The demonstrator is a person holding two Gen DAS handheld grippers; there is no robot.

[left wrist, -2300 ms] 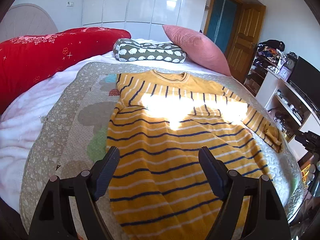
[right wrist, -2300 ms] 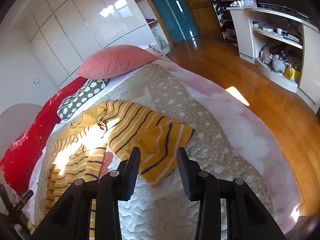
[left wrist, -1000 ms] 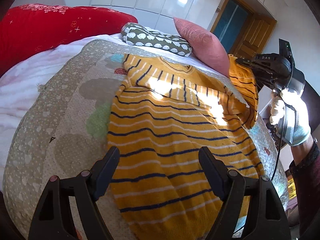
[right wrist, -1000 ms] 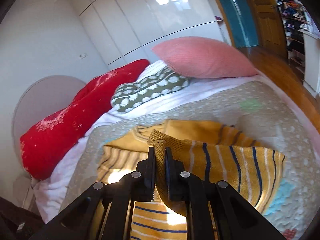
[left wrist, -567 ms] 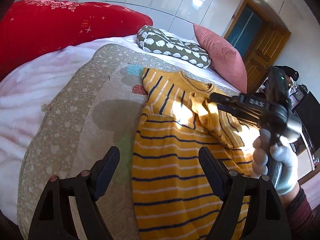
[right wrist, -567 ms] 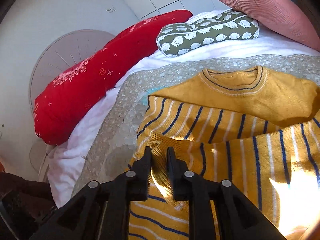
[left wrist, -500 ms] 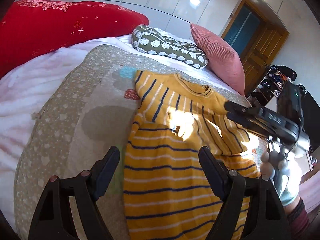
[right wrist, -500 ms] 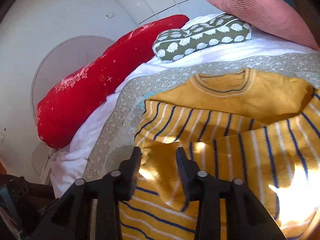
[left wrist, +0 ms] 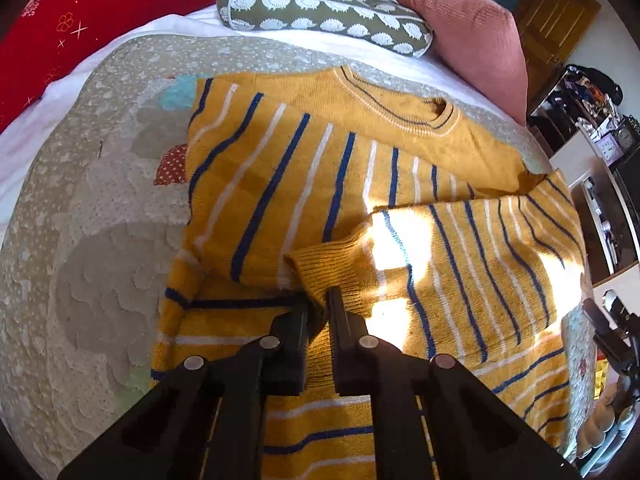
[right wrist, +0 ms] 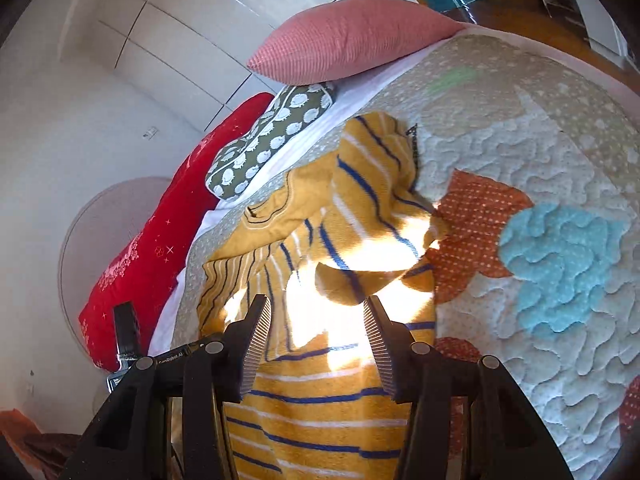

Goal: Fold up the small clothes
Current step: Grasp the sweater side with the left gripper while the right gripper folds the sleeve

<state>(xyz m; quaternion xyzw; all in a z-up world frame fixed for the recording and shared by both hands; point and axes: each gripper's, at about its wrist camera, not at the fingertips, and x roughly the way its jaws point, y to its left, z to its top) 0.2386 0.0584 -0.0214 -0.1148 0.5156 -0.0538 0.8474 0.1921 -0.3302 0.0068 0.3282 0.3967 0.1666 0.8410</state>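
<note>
Sweater (left wrist: 460, 264) cuff pinched by left gripper (left wrist: 318, 312) fingers; right gripper (right wrist: 316, 332) fingers spread.

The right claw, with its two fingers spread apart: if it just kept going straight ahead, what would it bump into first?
Most likely the yellow striped sweater. The open right claw points at the bunched, sunlit folds just beyond its tips, though depth is hard to judge in this fisheye view.

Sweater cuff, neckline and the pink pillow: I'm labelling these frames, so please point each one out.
cuff (left wrist: 316, 270), left wrist view, ribbed end of the folded-over sleeve.
neckline (left wrist: 400, 110), left wrist view, front edge of the collar band.
pink pillow (right wrist: 352, 38), right wrist view, middle of its ribbed face.
</note>
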